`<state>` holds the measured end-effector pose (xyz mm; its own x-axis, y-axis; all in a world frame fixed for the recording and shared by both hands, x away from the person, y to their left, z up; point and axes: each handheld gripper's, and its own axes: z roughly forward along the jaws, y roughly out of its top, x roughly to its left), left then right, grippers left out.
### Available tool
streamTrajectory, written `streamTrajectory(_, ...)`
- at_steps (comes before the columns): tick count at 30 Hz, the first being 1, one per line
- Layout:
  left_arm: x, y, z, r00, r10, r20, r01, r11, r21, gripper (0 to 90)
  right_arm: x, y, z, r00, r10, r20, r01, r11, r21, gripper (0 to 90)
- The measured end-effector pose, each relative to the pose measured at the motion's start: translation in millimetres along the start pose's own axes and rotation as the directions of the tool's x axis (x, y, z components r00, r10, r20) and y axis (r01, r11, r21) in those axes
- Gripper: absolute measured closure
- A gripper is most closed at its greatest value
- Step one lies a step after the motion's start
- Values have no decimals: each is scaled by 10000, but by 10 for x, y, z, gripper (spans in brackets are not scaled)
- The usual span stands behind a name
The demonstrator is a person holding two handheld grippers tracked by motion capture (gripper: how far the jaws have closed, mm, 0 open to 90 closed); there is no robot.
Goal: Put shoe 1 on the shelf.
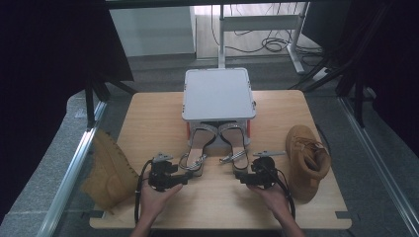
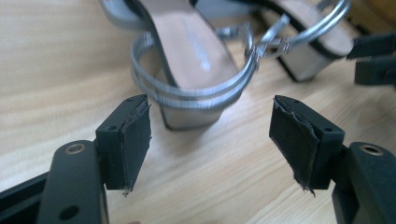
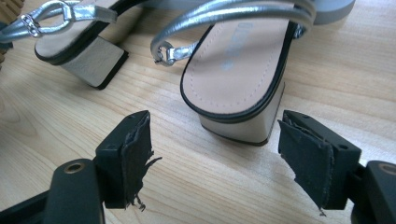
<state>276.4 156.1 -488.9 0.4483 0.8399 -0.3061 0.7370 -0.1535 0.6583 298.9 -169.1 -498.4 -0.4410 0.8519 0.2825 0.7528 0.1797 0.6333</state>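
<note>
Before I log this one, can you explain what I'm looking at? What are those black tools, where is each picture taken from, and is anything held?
A person sits at a wooden table with a hand-held two-jaw tool in each hand: the left gripper and the right gripper. One picture looks down from above; the other two come from cameras riding on each gripper. Each gripper's jaws stand open just short of a silver sandal's heel: left sandal, right sandal. Nothing is held. A grey box sits behind; a tan boot lies at right, another tan boot at left.

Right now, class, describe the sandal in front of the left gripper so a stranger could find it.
Start at the grey box on the wooden table. Two silver sandals poke out beneath it; take the left sandal, whose block heel faces the open left gripper, unlike the tan boots outside.
</note>
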Motion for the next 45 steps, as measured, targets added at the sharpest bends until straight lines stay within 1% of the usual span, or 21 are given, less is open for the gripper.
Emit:
streamTrajectory(2,5,-41,23,10000,38,-10,-38,9999,155,291,-6,-24,19,10000,26,-20,-26,10000,-29,261)
streamTrajectory(3,7,-73,38,10000,38,-74,-36,9997,233,288,-4,-47,31,10000,-48,26,48,10000,-36,261)
streamTrajectory(8,24,-189,122,9999,12,-161,-4,9985,550,285,4,-75,51,10000,-75,0,75,9999,-98,261)
streamTrajectory(11,21,-206,162,9997,60,-257,-42,9977,672,283,10,-90,65,9999,-115,1,115,9999,-27,261)
streamTrajectory(13,10,-185,195,9996,102,-250,-83,9972,740,282,17,-97,79,9999,-153,14,153,9999,21,261)
streamTrajectory(16,-9,-144,240,9993,162,-347,-134,9967,796,272,22,-97,100,9994,-259,213,258,9997,43,261)
streamTrajectory(18,-22,-114,283,9987,196,-478,-158,9967,799,264,17,-99,113,9997,-197,156,196,9998,33,261)
streamTrajectory(19,-28,-99,306,9984,188,-541,-145,9967,795,264,15,-101,123,9996,-199,203,198,9998,63,261)
streamTrajectory(21,-40,-68,345,9980,224,-583,-178,9968,785,262,13,-106,140,9997,-181,189,181,9998,46,261)
streamTrajectory(27,-86,64,519,9957,315,-867,-248,9966,783,260,21,-110,163,9996,-212,189,210,9997,105,261)
streamTrajectory(30,-100,121,597,9946,249,-1012,-164,9963,840,257,18,-106,165,9995,-198,253,195,9998,102,259)
streamTrajectory(32,-98,144,637,9948,100,-1010,-23,9971,759,263,19,-106,173,9995,-209,245,208,9998,47,257)
streamTrajectory(34,-91,157,675,9933,21,-1153,68,9971,763,267,21,-108,189,9991,-278,324,280,9996,-35,254)
streamTrajectory(36,-81,162,697,9922,-36,-1245,125,9974,710,296,23,-106,198,9988,-303,390,303,9995,-4,252)
streamTrajectory(38,-66,167,699,9929,-164,-1177,243,9975,657,309,21,-104,213,9987,-292,418,298,9995,-134,252)
streamTrajectory(40,-64,168,699,9923,-137,-1233,212,9980,603,317,22,-99,222,9991,-220,376,227,9996,-190,252)
streamTrajectory(42,-68,170,686,9894,-174,-1439,234,9989,400,337,25,-99,232,9990,-238,367,247,9994,-247,252)
streamTrajectory(45,-73,174,690,9847,-276,-1722,323,9992,243,360,41,-97,240,9991,-237,360,246,9994,-261,253)
